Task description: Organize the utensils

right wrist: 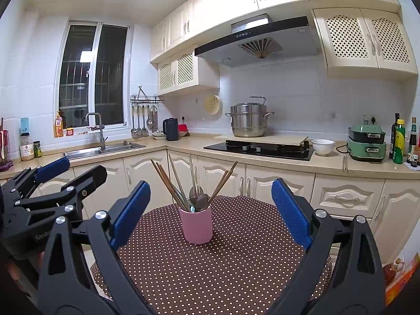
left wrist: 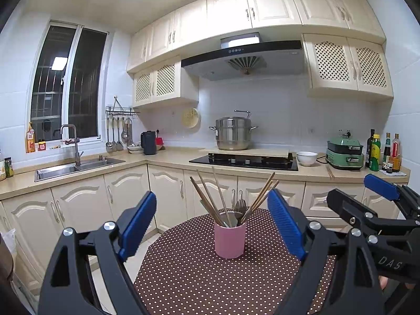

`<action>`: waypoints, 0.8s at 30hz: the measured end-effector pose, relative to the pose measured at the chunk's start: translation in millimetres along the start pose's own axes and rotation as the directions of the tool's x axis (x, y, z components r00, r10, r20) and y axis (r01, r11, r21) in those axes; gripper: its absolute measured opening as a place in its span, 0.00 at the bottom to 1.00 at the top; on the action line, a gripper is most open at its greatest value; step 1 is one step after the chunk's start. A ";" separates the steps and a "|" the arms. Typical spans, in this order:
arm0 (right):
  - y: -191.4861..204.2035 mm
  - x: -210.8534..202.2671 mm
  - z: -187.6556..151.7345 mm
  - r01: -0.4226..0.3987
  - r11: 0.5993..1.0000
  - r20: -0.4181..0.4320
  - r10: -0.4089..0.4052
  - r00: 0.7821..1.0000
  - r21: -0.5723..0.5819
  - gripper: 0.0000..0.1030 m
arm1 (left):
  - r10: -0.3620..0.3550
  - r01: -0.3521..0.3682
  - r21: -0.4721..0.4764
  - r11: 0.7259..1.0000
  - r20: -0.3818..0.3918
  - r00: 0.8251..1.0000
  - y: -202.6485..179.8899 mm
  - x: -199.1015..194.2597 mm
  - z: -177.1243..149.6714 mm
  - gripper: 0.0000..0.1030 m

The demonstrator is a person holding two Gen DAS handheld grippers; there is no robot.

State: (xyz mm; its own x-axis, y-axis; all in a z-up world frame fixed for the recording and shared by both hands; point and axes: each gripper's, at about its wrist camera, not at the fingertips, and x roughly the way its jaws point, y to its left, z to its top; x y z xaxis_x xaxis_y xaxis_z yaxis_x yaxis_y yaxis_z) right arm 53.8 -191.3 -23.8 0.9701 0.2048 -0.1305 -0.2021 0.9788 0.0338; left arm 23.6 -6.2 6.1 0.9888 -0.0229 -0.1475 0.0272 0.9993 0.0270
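Note:
A pink cup [left wrist: 230,240] [right wrist: 197,226] stands upright on a round table with a brown polka-dot cloth [left wrist: 210,281] [right wrist: 236,262]. It holds several wooden chopsticks [left wrist: 210,197] [right wrist: 168,181], a metal fork [left wrist: 240,206] and metal spoons [right wrist: 201,200]. My left gripper [left wrist: 212,223] is open, its blue pads wide apart, with the cup a short way ahead between them. My right gripper [right wrist: 211,210] is open too, level with the cup and short of it. Each gripper shows at the edge of the other's view, the right gripper [left wrist: 367,197] and the left gripper [right wrist: 71,170]. Neither holds anything.
Beyond the table runs a kitchen counter [left wrist: 168,157] with a sink [left wrist: 76,168], a black hob [left wrist: 244,161], a steel pot [left wrist: 233,134], a white bowl [left wrist: 306,158], a green cooker [left wrist: 345,156] and bottles [left wrist: 383,152]. Ladles hang on a wall rack [left wrist: 119,131]. Loose chopsticks [left wrist: 330,171] lie on the counter.

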 end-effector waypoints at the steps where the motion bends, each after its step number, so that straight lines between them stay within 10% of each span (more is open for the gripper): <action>1: 0.4 0.6 -0.8 0.001 1.000 -0.001 -0.001 1.000 0.001 0.89 | 0.001 -0.001 0.001 1.000 0.000 1.000 -0.4 0.1 -0.5 0.82; 24: -1.7 6.1 -3.8 0.003 1.000 -0.020 -0.003 1.000 0.012 0.89 | 0.005 -0.005 0.009 1.000 -0.008 1.000 -1.1 3.2 -5.0 0.82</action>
State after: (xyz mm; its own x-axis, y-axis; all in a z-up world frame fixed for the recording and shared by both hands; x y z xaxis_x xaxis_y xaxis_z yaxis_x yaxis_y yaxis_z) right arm 59.6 -191.7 -28.5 0.9678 0.2022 -0.1502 -0.1976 0.9793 0.0450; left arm 26.1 -7.2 0.6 0.9878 -0.0173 -0.1550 0.0232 0.9991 0.0368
